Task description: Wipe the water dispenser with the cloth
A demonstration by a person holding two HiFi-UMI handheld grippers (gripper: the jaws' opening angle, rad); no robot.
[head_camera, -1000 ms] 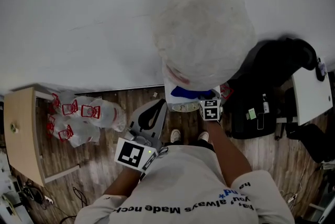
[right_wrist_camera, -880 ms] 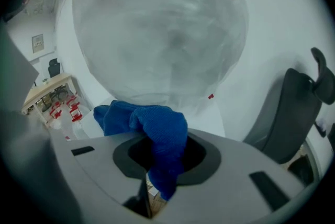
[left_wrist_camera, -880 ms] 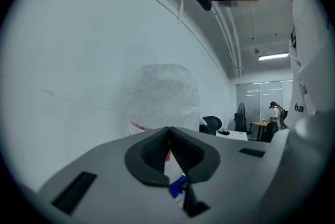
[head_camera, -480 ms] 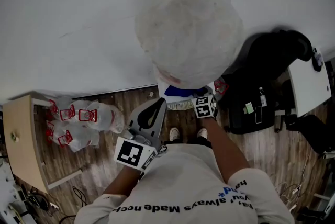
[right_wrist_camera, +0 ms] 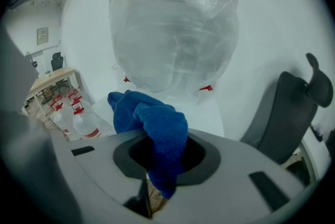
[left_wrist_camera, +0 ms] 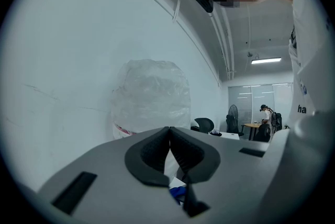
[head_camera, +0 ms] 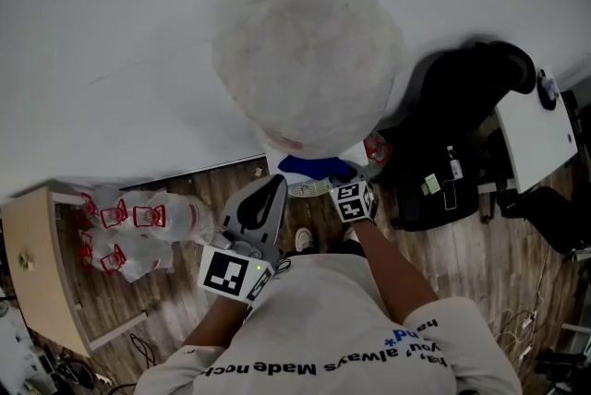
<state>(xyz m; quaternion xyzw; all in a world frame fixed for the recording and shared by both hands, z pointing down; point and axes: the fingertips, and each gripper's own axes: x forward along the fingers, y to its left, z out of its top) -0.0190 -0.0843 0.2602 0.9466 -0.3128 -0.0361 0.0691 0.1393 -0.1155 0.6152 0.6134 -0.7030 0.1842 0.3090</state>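
Observation:
The water dispenser (head_camera: 273,149) is white and carries a big upturned bottle (head_camera: 309,61) wrapped in clear plastic. My right gripper (head_camera: 338,181) is shut on the blue cloth (head_camera: 314,167), which is bunched against the dispenser's top just below the bottle. In the right gripper view the cloth (right_wrist_camera: 154,123) bulges out from between the jaws of my right gripper (right_wrist_camera: 165,152), with the bottle (right_wrist_camera: 175,19) right behind. My left gripper (head_camera: 257,210) hangs shut and empty to the left of the dispenser. In the left gripper view the pads of my left gripper (left_wrist_camera: 169,133) meet at their tips.
Packs of small water bottles with red labels (head_camera: 138,222) lie on the wooden floor to the left, beside a light wooden table (head_camera: 37,264). A black office chair (head_camera: 462,125) and a white desk (head_camera: 536,130) stand to the right. A white wall is behind the dispenser.
The head view has swung, so the bottle now sits further left in the picture. The right gripper stays at the dispenser with the cloth; the left gripper has barely moved.

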